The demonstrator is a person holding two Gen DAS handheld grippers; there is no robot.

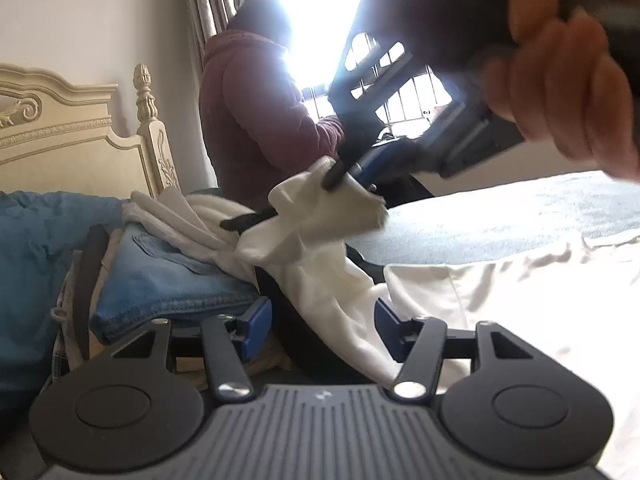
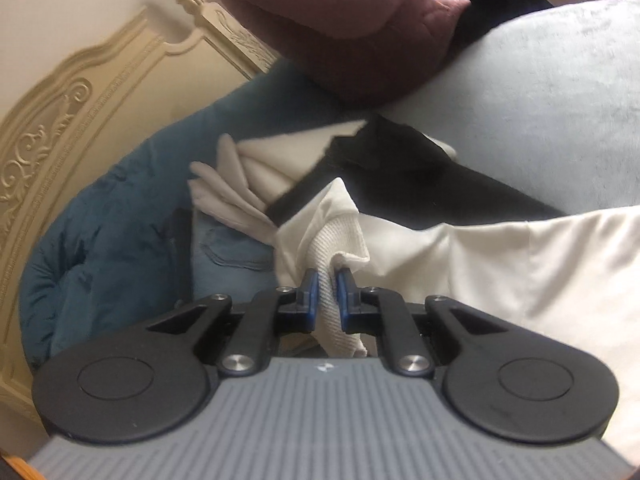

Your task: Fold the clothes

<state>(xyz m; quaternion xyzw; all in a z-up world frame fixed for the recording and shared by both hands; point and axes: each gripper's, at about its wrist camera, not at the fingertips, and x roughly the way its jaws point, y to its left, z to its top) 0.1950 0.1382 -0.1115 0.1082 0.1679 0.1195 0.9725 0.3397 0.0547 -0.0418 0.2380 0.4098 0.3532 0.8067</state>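
Black gripper (image 2: 328, 284) linkages; blue fingers (image 2: 310, 286); silver screws; ribbed grey housing.

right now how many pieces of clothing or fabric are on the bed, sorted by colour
white or cream: 2, the white garment held in the right gripper and the folded white cloth
blue: 2, jeans and blue padded jacket
black: 1, black garment
total: 5

Blown-out glare from the window (image 1: 320, 32); motion blur, fisheye-warped edges.
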